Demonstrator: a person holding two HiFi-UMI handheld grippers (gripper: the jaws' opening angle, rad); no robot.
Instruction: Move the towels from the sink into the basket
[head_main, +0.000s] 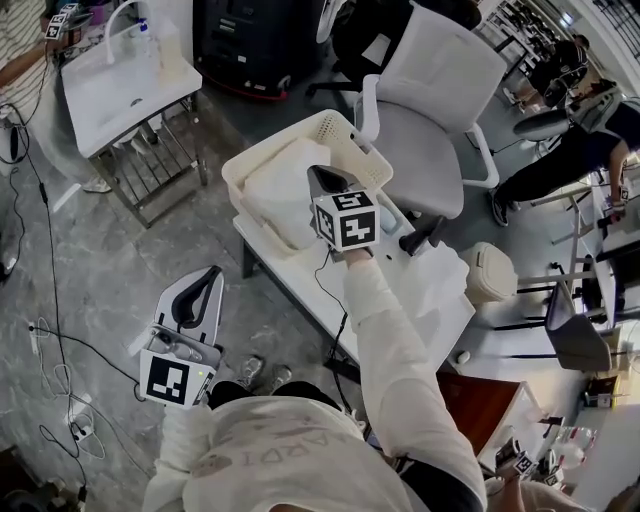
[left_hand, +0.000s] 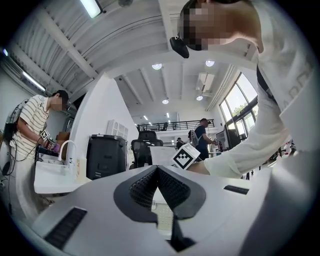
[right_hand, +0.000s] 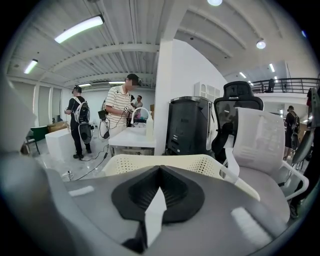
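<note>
A cream perforated basket (head_main: 240, 166) stands on the far end of a white table (head_main: 432, 292), with a white towel (head_main: 281, 192) lying inside it. My right gripper (head_main: 313, 171) hovers over the basket's right part, jaws shut with their tips touching; in the right gripper view (right_hand: 160, 169) the basket's rim (right_hand: 201, 161) lies just ahead. My left gripper (head_main: 210, 273) hangs low at the left over the floor, also shut (left_hand: 157, 168) and holding nothing. The white sink (head_main: 112, 92) with its faucet (left_hand: 68, 149) is at the far left; what lies inside it is hidden.
A white-and-grey office chair (head_main: 442, 112) stands right behind the basket. A black cabinet (head_main: 252, 38) sits at the back. A person in a striped shirt (left_hand: 31, 131) stands at the sink. Cables (head_main: 52, 352) trail over the floor at the left.
</note>
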